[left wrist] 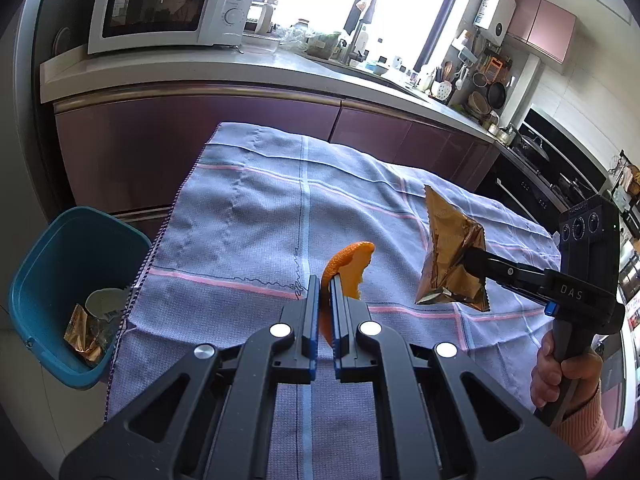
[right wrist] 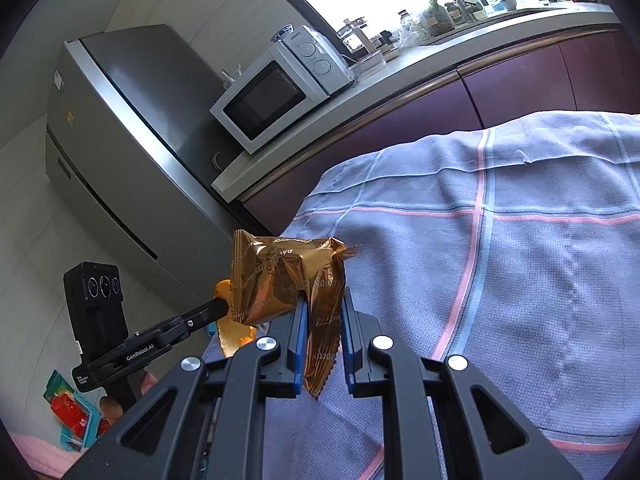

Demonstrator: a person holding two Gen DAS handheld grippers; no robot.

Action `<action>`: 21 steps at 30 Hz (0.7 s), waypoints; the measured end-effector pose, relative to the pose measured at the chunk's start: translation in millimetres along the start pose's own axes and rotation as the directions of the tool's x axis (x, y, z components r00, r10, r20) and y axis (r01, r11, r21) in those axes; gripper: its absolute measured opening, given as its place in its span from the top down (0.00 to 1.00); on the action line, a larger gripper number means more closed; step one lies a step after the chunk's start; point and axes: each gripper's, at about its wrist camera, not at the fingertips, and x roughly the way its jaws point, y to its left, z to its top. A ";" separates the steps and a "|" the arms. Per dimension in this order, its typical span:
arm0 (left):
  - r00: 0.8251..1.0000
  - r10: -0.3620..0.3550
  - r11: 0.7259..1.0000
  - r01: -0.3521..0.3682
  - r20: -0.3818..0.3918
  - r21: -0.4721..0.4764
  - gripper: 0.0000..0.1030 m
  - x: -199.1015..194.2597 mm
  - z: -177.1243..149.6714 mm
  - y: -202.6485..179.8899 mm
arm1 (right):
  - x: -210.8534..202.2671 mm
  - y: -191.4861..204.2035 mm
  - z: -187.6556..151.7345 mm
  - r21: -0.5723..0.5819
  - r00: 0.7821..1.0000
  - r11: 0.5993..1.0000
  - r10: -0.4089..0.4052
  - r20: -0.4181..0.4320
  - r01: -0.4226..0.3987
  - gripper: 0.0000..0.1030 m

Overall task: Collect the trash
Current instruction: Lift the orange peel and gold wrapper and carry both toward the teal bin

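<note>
The left gripper (left wrist: 325, 280) has its jaws clamped on a curved piece of orange peel (left wrist: 352, 266), which sticks up above the blue pads and hangs clear of the cloth. The right gripper (right wrist: 323, 300) has its jaws closed on a crumpled gold foil snack wrapper (right wrist: 288, 276); the wrapper bulges above the pads and its serrated edge hangs down between them. In the left wrist view that wrapper is also held off the surface, to the right of the peel and apart from it.

Below both lies a pale blue-grey cloth with pink and light-blue stripes (left wrist: 256, 216), spread over a raised surface. Off its left edge, lower down, stands a teal plastic bin (left wrist: 48, 280), which holds another gold foil wrapper (left wrist: 86, 338) and a pale cup-like item (left wrist: 106, 300).

Beyond the cloth runs a kitchen counter (left wrist: 168, 66) with maroon cabinet fronts, carrying a white microwave (left wrist: 168, 6). A hand (left wrist: 560, 376) in a pink sleeve grips the right gripper's handle.
</note>
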 end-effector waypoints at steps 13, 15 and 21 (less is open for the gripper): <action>1.000 0.016 1.000 -0.015 0.012 -0.021 0.95 -11.3 -1.4 10.6 | 9.1 9.2 -1.0 -0.009 1.000 1.000 0.011 -0.010 -0.011 0.87; 1.000 0.020 1.000 -0.019 0.014 -0.024 0.95 -13.2 -1.7 12.1 | 9.5 9.9 -0.7 -0.009 1.000 1.000 0.014 -0.011 -0.014 0.87; 0.999 0.027 0.999 -0.027 0.018 -0.032 0.95 -17.1 -0.8 16.1 | 12.5 13.1 -1.1 -0.016 1.000 1.000 0.021 -0.019 -0.021 0.87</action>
